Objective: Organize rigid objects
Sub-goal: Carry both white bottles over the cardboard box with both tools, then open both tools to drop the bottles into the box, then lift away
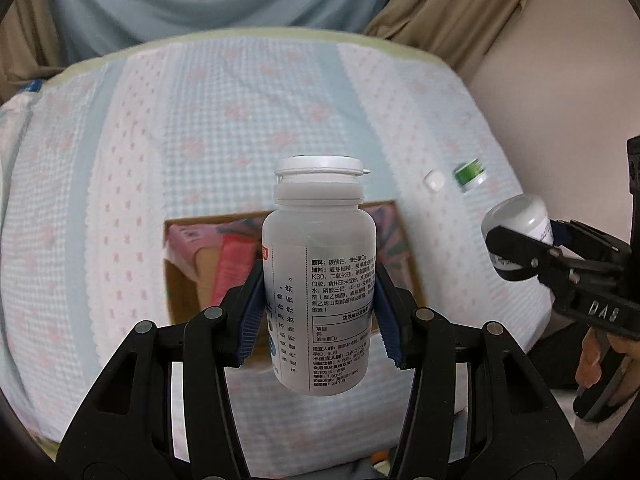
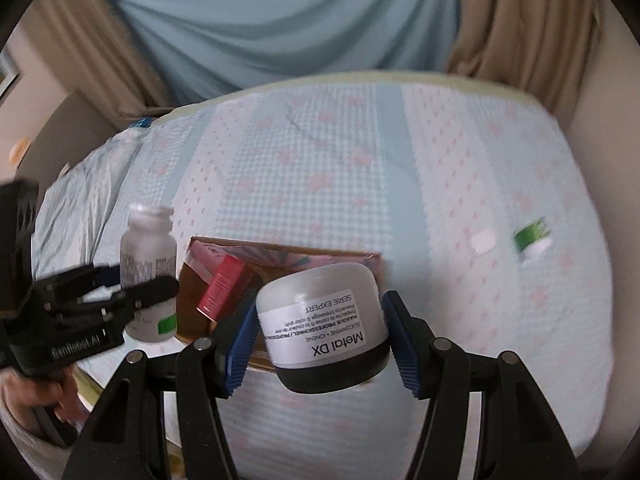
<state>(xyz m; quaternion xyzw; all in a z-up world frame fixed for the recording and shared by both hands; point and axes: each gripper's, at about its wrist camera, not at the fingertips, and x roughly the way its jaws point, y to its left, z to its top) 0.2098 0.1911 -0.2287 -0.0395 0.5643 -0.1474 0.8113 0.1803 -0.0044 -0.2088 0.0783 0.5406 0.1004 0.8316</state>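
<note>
My left gripper is shut on a white pill bottle with a flip cap, held upright above an open cardboard box. My right gripper is shut on a grey Metal DX jar, held upside down with its black lid at the bottom, over the box. The box holds a pink carton and a red carton. Each gripper shows in the other's view: the right with the jar, the left with the bottle.
The box sits on a bed with a pale blue and pink quilt. A small white square piece and a green and white tube-like item lie on the quilt to the right. Curtains hang behind the bed.
</note>
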